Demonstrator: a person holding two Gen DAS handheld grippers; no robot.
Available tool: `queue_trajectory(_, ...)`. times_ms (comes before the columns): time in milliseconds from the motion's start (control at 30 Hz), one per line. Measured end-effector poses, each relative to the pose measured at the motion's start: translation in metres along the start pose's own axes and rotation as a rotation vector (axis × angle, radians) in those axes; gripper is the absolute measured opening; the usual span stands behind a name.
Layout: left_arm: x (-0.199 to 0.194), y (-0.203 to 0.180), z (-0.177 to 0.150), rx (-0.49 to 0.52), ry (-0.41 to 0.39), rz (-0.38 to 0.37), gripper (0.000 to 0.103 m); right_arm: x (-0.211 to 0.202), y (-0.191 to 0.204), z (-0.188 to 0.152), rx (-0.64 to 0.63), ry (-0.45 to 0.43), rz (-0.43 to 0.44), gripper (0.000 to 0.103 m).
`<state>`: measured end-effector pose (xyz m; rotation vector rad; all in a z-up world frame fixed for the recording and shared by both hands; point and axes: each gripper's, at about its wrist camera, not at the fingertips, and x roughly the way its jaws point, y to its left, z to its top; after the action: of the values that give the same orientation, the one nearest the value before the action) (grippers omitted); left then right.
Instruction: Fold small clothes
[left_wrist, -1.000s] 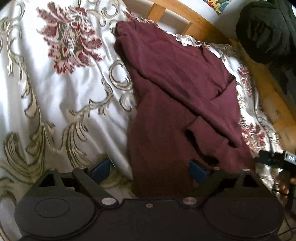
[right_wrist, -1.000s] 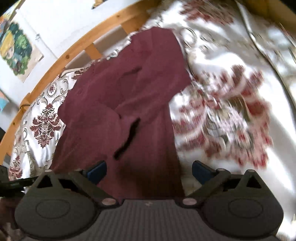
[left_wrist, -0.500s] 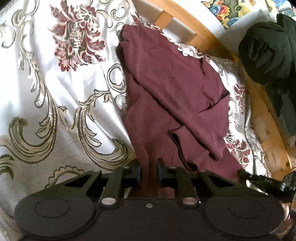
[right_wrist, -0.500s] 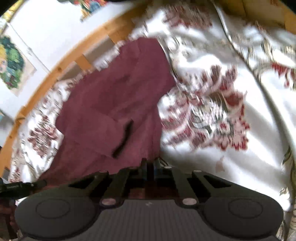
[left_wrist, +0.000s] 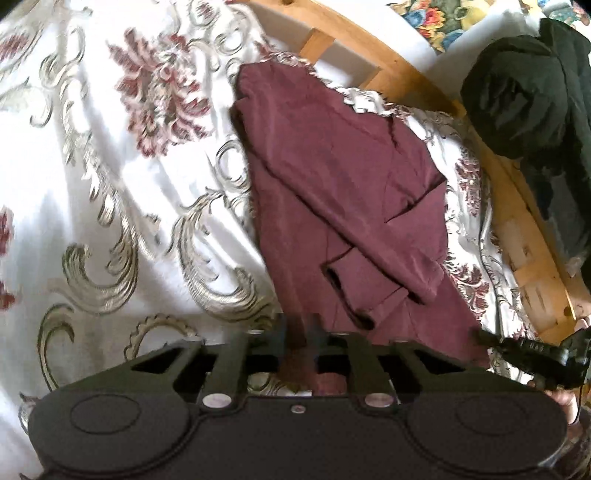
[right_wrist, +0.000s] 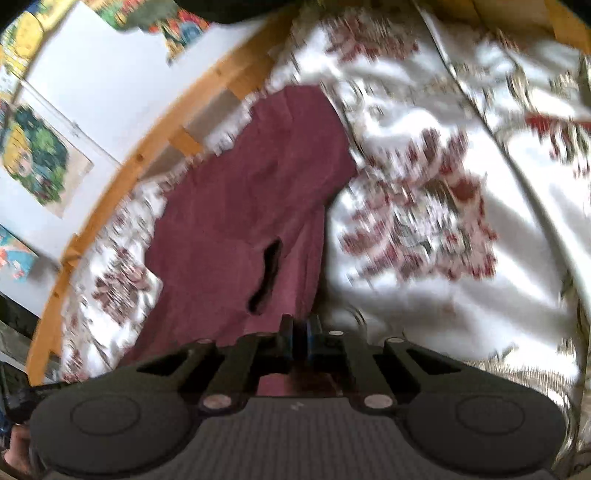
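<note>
Left gripper and right gripper, jaws just eased slightly, each pinch the maroon knit garment's near hem, both angled downward over the floral white bedspread.

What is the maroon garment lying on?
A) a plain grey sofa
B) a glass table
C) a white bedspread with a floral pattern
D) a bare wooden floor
C: the maroon garment lies spread on a white bedspread with a floral pattern, with the wooden bed frame behind it.
</note>
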<state>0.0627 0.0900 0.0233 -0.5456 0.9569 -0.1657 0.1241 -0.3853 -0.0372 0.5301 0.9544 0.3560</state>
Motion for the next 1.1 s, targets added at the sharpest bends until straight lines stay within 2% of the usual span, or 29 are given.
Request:
queue_trajectory(33,0.004,0.004,-0.003,-0.016,0.006,-0.001,0.033,0.003,-0.003,-0.005,0.006,0.019,-0.013,0.026)
queue_trajectory(67,0.007,0.008,-0.006,-0.03,0.01,-0.007,0.037,0.007,-0.007,-0.009,0.017,0.041,-0.017,0.039)
queue_trajectory(133,0.013,0.014,-0.01,-0.05,0.012,-0.023,0.043,0.013,-0.013,-0.016,0.042,0.079,-0.02,0.051)
queue_trajectory(167,0.017,0.014,-0.011,-0.058,0.012,-0.032,0.049,0.015,-0.015,-0.018,0.045,0.084,-0.025,0.051)
queue_trajectory(233,0.023,0.016,-0.013,-0.062,0.015,-0.04,0.051,0.017,-0.013,-0.019,0.041,0.083,-0.035,0.051)
queue_trajectory(267,0.026,0.016,-0.014,-0.059,0.02,-0.039,0.046,0.019,-0.012,-0.019,0.031,0.084,-0.041,0.046)
queue_trajectory(300,0.028,0.016,-0.015,-0.055,0.029,-0.042,0.023,0.02,-0.008,-0.02,0.011,0.086,-0.052,0.036)
queue_trajectory(333,0.03,0.014,-0.015,-0.053,0.044,-0.054,0.014,0.021,-0.005,-0.021,-0.009,0.09,-0.054,0.008)
queue_trajectory(367,0.029,0.012,-0.015,-0.052,0.042,-0.053,0.012,0.02,-0.002,-0.021,-0.021,0.088,-0.044,0.005)
queue_trajectory(433,0.021,0.006,-0.012,-0.035,0.017,-0.055,0.008,0.01,0.002,-0.019,-0.037,0.056,-0.015,0.005)
queue_trajectory(533,-0.001,0.001,-0.002,-0.045,-0.05,-0.091,0.007,-0.016,-0.001,-0.007,0.016,-0.019,0.095,0.005)
queue_trajectory(633,-0.018,-0.003,0.008,-0.067,-0.103,-0.121,0.006,-0.037,-0.001,0.006,-0.003,-0.083,0.113,0.005)
queue_trajectory(700,-0.021,-0.007,0.011,-0.043,-0.098,-0.102,0.007,-0.04,0.002,0.01,-0.057,-0.09,0.077,0.005)
queue_trajectory(800,-0.009,-0.013,0.006,0.045,-0.023,0.013,0.007,-0.03,0.003,0.005,-0.101,-0.024,0.035,0.006)
queue_trajectory(867,0.0,-0.01,-0.002,0.066,0.016,0.043,0.007,-0.02,0.007,-0.003,-0.156,0.022,-0.032,0.01)
queue_trajectory(933,0.008,-0.004,-0.01,0.072,0.037,0.066,0.009,-0.01,0.016,-0.013,-0.257,0.049,-0.139,0.011)
queue_trajectory(1000,0.013,0.0,-0.016,0.086,0.053,0.098,0.017,-0.008,0.024,-0.021,-0.35,0.06,-0.205,0.014)
queue_trajectory(1033,0.016,0.001,-0.016,0.089,0.059,0.113,0.02,-0.008,0.028,-0.023,-0.38,0.064,-0.214,0.02)
queue_trajectory(1067,0.016,0.003,-0.017,0.089,0.065,0.125,0.027,-0.008,0.033,-0.024,-0.412,0.067,-0.216,0.035)
queue_trajectory(1100,0.016,0.006,-0.017,0.086,0.07,0.126,0.034,-0.008,0.037,-0.025,-0.453,0.07,-0.225,0.042)
